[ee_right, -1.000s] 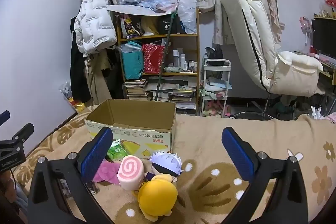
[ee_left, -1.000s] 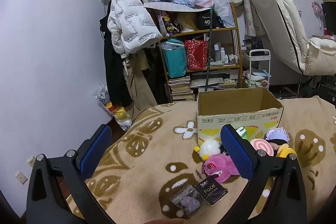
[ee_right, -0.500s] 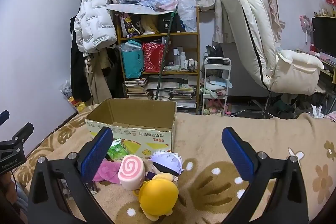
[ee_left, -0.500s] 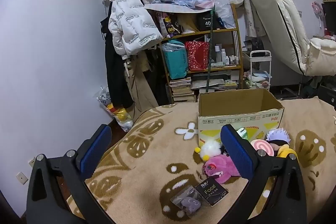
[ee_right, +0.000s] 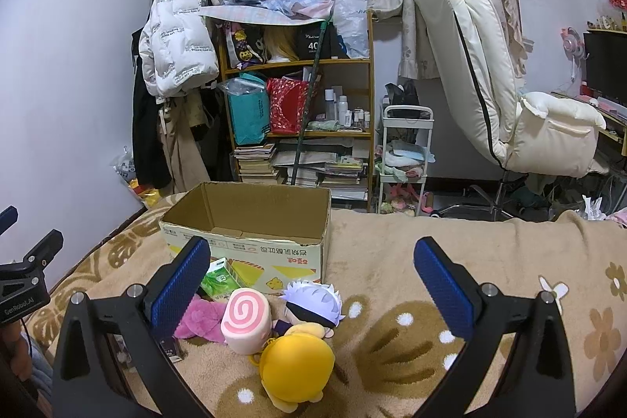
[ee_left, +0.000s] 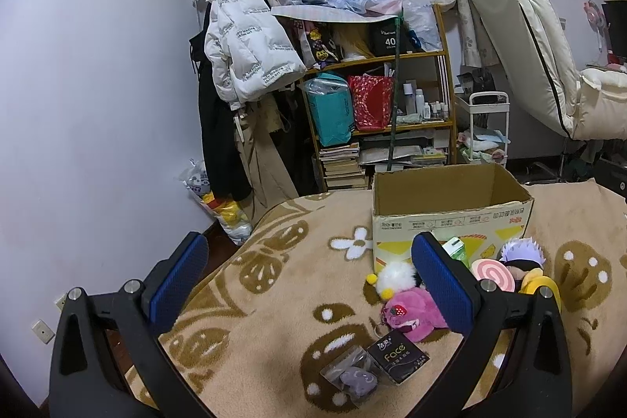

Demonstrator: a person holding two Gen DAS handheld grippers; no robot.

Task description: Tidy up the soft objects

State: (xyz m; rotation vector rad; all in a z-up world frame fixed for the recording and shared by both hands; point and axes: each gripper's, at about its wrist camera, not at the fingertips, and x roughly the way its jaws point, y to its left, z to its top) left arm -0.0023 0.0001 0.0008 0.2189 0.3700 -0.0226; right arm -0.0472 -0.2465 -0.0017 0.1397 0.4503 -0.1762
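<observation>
We hold our left gripper (ee_left: 309,279) and right gripper (ee_right: 313,281) level, jaws spread wide, gripping nothing.

Bed covered by a beige blanket (ee_right: 411,261) with brown floral pattern. Open cardboard box (ee_right: 250,222) set on it. Just in front of the box, clustered: green tissue pack (ee_right: 219,279), pink swirl-roll plush (ee_right: 247,320), white-haired doll (ee_right: 311,300), yellow plush (ee_right: 296,367), pink plush (ee_left: 411,308), white fluffy plush (ee_left: 392,275). Nearer: black "Face" packet (ee_left: 397,359), clear packet (ee_left: 350,375).

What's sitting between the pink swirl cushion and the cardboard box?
In the right wrist view, a green tissue pack lies between the pink swirl cushion and the cardboard box, leaning against the box's front wall.
</observation>
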